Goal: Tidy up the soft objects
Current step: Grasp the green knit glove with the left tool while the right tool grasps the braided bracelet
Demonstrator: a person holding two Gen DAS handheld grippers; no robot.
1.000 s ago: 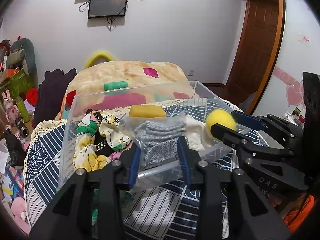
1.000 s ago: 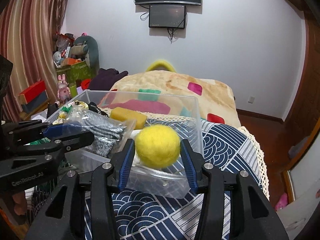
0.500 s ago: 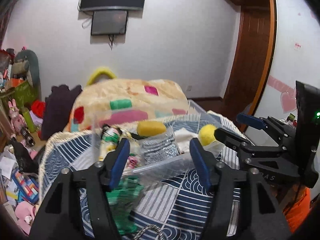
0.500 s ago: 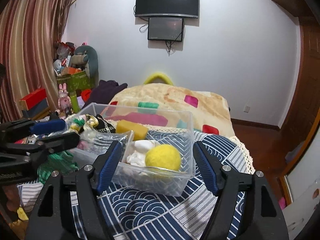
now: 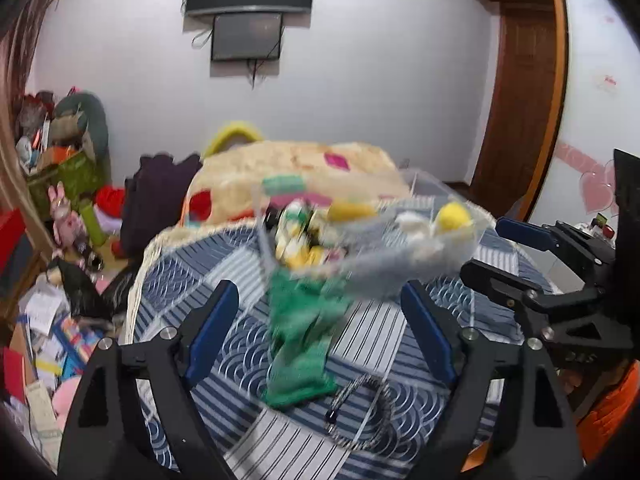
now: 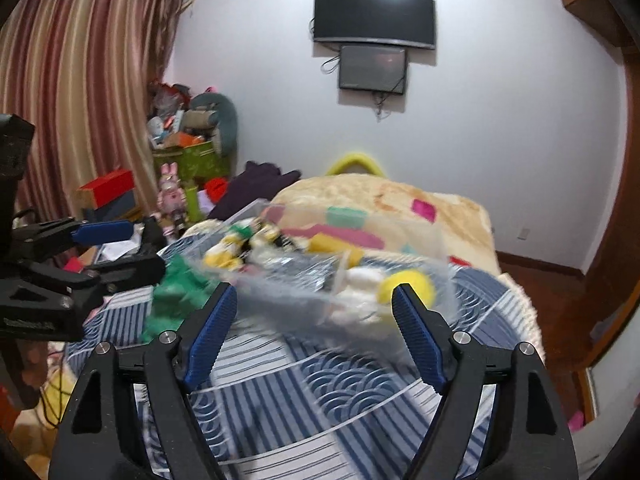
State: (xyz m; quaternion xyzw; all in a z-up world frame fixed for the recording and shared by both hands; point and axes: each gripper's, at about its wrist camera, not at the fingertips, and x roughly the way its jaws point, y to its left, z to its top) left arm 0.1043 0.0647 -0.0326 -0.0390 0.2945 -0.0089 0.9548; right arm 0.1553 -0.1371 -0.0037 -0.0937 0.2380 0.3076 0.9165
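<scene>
A clear plastic bin [image 5: 448,216] [image 6: 440,280] sits on the blue patterned bedspread [image 5: 240,264], motion-blurred. It holds a yellow ball [image 5: 454,216] [image 6: 408,284], a yellow sponge [image 5: 350,211], white cloth [image 5: 412,224], a grey bagged item [image 6: 296,272] and printed fabric [image 5: 296,236]. A green cloth [image 5: 300,340] [image 6: 180,292] lies on the bedspread in front of the bin. My left gripper [image 5: 320,336] is open and empty, well short of the bin. My right gripper [image 6: 316,332] is open and empty, also back from the bin.
A striped cord [image 5: 360,404] lies on the bedspread near the left gripper. A beige blanket [image 6: 400,200] with coloured patches lies behind the bin. Clutter and boxes [image 5: 52,240] fill the floor at left. A wooden door [image 5: 520,120] stands at right.
Both grippers opened and pulled back from the bin. The yellow ball and the grey bagged item were let go and now lie in the bin. The green cloth and cord came into view.
</scene>
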